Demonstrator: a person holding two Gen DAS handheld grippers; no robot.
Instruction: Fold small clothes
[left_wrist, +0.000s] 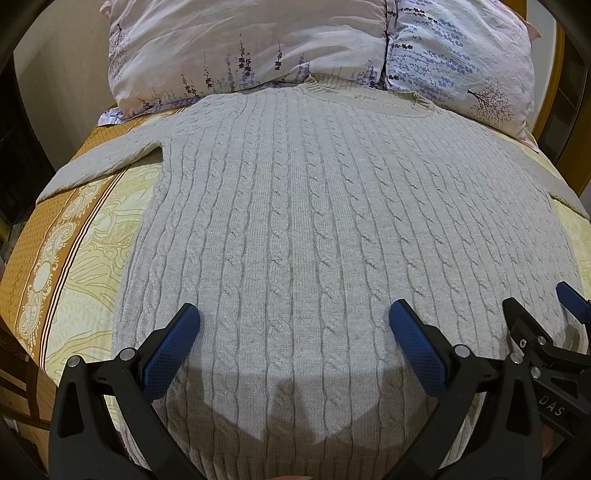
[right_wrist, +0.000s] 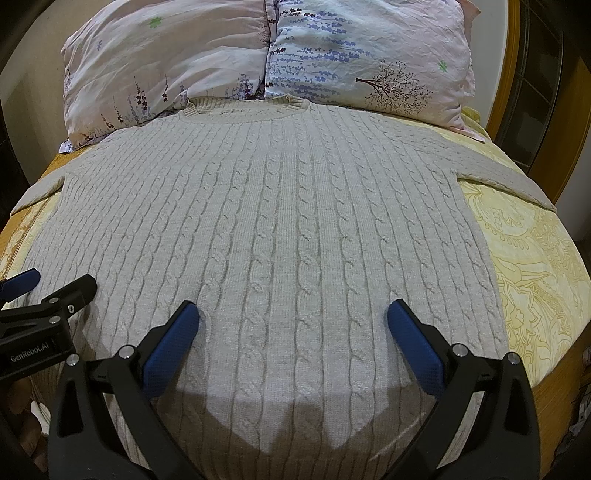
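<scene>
A light grey cable-knit sweater (left_wrist: 314, 206) lies flat on the bed, collar toward the pillows, sleeves spread to both sides; it also fills the right wrist view (right_wrist: 280, 229). My left gripper (left_wrist: 294, 332) is open and empty above the sweater's lower left part. My right gripper (right_wrist: 293, 330) is open and empty above the lower right part. The right gripper shows at the right edge of the left wrist view (left_wrist: 543, 306). The left gripper shows at the left edge of the right wrist view (right_wrist: 55, 282). The hem is hidden below the fingers.
The yellow patterned bedsheet (left_wrist: 85, 243) shows on both sides of the sweater, also in the right wrist view (right_wrist: 535, 258). Two floral pillows (left_wrist: 258, 48) (right_wrist: 369, 55) lie at the head, touching the collar. A wooden headboard frame (right_wrist: 513, 92) curves at the right.
</scene>
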